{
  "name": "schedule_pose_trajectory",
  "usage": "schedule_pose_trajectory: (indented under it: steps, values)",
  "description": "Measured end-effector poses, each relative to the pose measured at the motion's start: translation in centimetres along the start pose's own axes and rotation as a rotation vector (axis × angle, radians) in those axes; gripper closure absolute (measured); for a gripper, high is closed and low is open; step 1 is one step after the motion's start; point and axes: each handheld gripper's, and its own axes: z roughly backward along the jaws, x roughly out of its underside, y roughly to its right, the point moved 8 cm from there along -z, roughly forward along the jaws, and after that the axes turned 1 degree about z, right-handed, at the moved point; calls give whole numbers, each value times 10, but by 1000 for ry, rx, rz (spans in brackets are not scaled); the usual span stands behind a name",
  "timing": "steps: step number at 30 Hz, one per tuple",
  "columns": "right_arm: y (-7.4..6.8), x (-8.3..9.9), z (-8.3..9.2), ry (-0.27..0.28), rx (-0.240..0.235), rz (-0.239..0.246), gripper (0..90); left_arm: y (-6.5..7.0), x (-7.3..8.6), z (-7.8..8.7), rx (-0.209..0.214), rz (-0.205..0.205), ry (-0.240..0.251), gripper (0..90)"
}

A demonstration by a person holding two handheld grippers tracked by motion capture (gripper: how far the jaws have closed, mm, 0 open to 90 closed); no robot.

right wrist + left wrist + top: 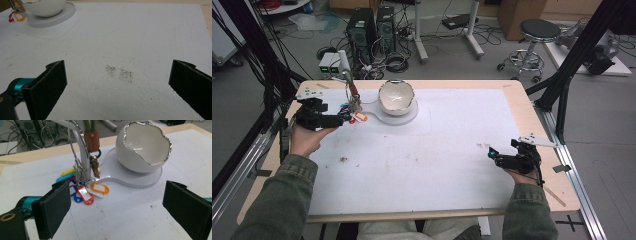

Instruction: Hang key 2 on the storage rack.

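Note:
A bunch of coloured key tags hangs on a metal ring from a white hook stand; the tags lie on the white mat. The tags sit left of a white egg-shaped bowl with a silver rim, which stands on the stand's flat white base. My left gripper is open just left of the tags, its jaws wide apart with nothing between them; its left pad is close to the tags. My right gripper stands open over bare mat at the right, far from the bowl.
A white mat covers most of the wooden table. A grey smudge marks the mat ahead of the right gripper. Beyond the table are computer towers, cables and a stool. Black frame posts stand at both sides.

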Motion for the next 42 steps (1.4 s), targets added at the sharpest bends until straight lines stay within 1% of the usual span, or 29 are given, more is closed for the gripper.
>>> schedule_pose_trajectory:
  steps: [3,6,7,11,13,15,17,19,21,22,25,29,31,32,35,37,38,39,40,41,42]
  values:
    - [0,0,0,1,1,2,7,1,5,2,3,3,13,85]
    - [0,0,0,2,3,1,7,0,10,3,-5,2,19,85]
    - [0,0,0,2,2,1,7,0,13,3,-9,10,25,85]
    - [0,0,1,5,3,0,7,-3,21,6,-19,17,29,85]
    - [0,0,1,7,4,-2,7,-5,26,7,-27,9,29,85]
    - [1,-1,2,11,8,-4,7,-6,30,10,-34,11,32,85]
    - [1,-1,2,16,12,-2,7,-7,33,13,-40,14,46,85]
    - [1,-2,3,22,18,-6,7,-9,37,16,-53,15,52,85]
    - [2,-2,5,32,27,-10,7,-12,40,19,-67,19,74,84]
    - [2,-3,5,34,29,-10,7,-13,42,20,-74,29,82,84]
    - [3,-3,8,49,43,-14,7,-18,50,23,-95,34,88,84]
    - [5,-4,10,62,59,-19,7,-23,59,27,-113,59,108,84]
    - [6,-4,11,68,68,-24,7,-26,63,28,-134,57,115,84]
    - [7,-4,12,73,75,-17,7,-27,65,29,-140,52,116,84]
    - [7,-5,14,84,99,-16,7,-30,70,30,-159,56,130,83]
    - [7,-5,14,93,106,-13,7,-31,72,31,-171,59,140,82]
    - [7,-5,15,95,108,-12,7,-32,73,32,-181,53,145,79]
    - [7,-6,15,98,109,-7,7,-32,75,33,-198,51,167,75]
    - [7,-5,15,98,109,-8,7,-33,76,35,-202,46,182,74]
    - [7,-5,15,98,111,-7,7,-32,79,36,-204,55,203,74]
    - [7,-4,14,95,110,-5,7,-31,81,36,-204,62,200,74]
